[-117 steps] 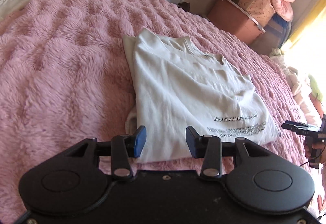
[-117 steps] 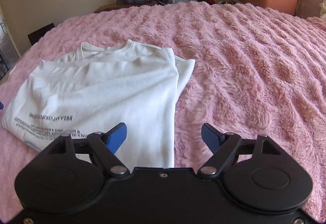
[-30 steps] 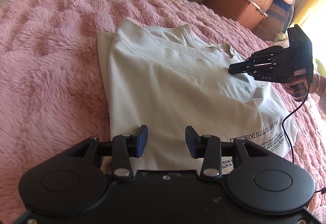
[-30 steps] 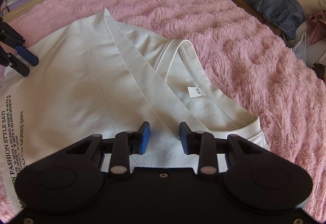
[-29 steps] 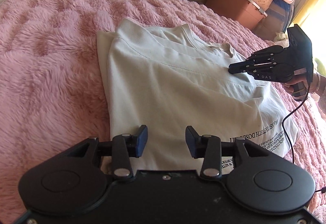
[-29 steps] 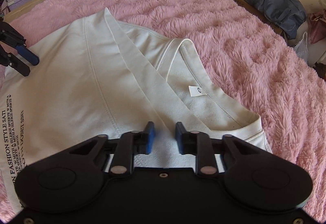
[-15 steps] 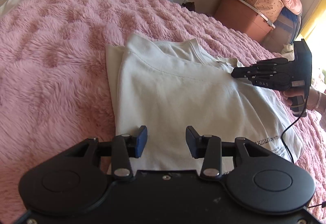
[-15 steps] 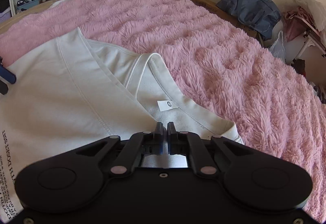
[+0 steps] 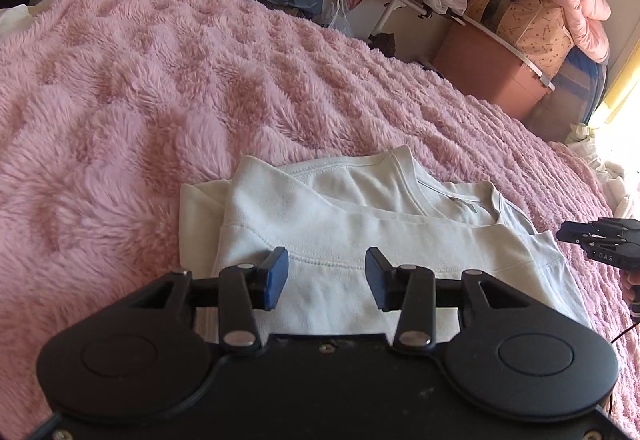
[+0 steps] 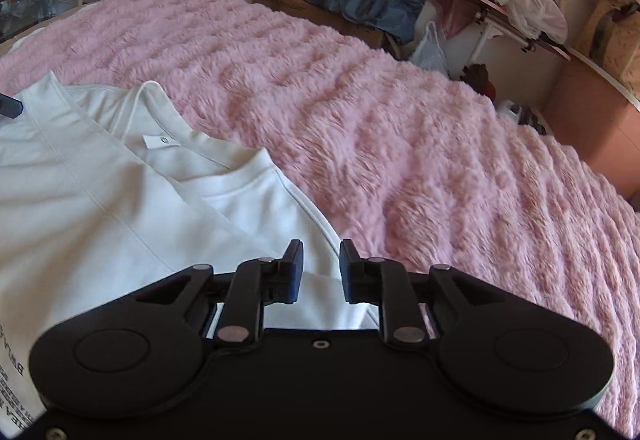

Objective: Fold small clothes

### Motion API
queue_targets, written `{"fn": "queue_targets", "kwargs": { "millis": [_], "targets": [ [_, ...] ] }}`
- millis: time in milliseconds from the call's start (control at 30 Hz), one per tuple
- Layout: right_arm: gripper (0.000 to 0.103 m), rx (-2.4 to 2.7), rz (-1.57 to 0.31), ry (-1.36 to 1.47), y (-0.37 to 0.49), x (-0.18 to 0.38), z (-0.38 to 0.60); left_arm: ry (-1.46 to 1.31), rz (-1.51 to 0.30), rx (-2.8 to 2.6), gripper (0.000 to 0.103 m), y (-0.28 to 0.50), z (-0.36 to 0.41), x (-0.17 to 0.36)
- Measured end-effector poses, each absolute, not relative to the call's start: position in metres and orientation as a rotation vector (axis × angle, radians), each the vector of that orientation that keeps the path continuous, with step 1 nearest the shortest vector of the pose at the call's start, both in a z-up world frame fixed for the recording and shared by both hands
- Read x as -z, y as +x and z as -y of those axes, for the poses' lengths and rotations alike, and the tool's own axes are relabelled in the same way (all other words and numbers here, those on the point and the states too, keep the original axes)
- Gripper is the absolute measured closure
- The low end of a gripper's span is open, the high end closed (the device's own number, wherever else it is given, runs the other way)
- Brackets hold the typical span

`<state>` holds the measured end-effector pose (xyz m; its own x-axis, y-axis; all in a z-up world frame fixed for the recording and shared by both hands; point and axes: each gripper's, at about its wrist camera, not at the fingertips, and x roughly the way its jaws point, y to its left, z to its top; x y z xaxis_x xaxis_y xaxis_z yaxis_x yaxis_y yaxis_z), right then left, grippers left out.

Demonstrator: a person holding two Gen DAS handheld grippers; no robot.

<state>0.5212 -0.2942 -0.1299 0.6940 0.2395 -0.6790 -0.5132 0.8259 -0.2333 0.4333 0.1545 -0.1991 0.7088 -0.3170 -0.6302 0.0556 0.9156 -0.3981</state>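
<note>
white t-shirt lying folded on pink fuzzy bed
left gripper jaws released; right gripper jaws just reopening, gripping nothing, shirt edge under the gap.

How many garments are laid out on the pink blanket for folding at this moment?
1: a white T-shirt lying partly folded on the pink blanket, below both grippers. A white edge at the blanket's far left may be another; unclear.
</note>
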Motion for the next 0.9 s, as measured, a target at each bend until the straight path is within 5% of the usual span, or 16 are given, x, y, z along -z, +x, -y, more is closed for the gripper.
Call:
{"fn": "queue_targets", "kwargs": {
  "millis": [300, 433, 700, 800, 900],
  "targets": [
    [0.071, -0.432, -0.749, -0.326, 0.523, 0.162, 0.31, -0.29, -0.826, 0.178, 0.058, 0.453, -0.144, 0.21],
    [0.091, -0.437, -0.792, -0.272, 0.527, 0.167, 0.306, -0.281, -0.832, 0.159, 0.058, 0.456, -0.142, 0.213],
    [0.096, -0.343, -0.77, -0.316, 0.525, 0.159, 0.309, -0.219, -0.834, 0.063, 0.058, 0.455, -0.139, 0.217],
    [0.095, -0.309, -0.803, -0.333, 0.529, 0.178, 0.306, -0.208, -0.838, 0.072, 0.058, 0.455, -0.14, 0.222],
    [0.083, -0.272, -0.791, -0.297, 0.527, 0.18, 0.305, -0.209, -0.828, 0.102, 0.058, 0.451, -0.144, 0.214]
  ]
}}
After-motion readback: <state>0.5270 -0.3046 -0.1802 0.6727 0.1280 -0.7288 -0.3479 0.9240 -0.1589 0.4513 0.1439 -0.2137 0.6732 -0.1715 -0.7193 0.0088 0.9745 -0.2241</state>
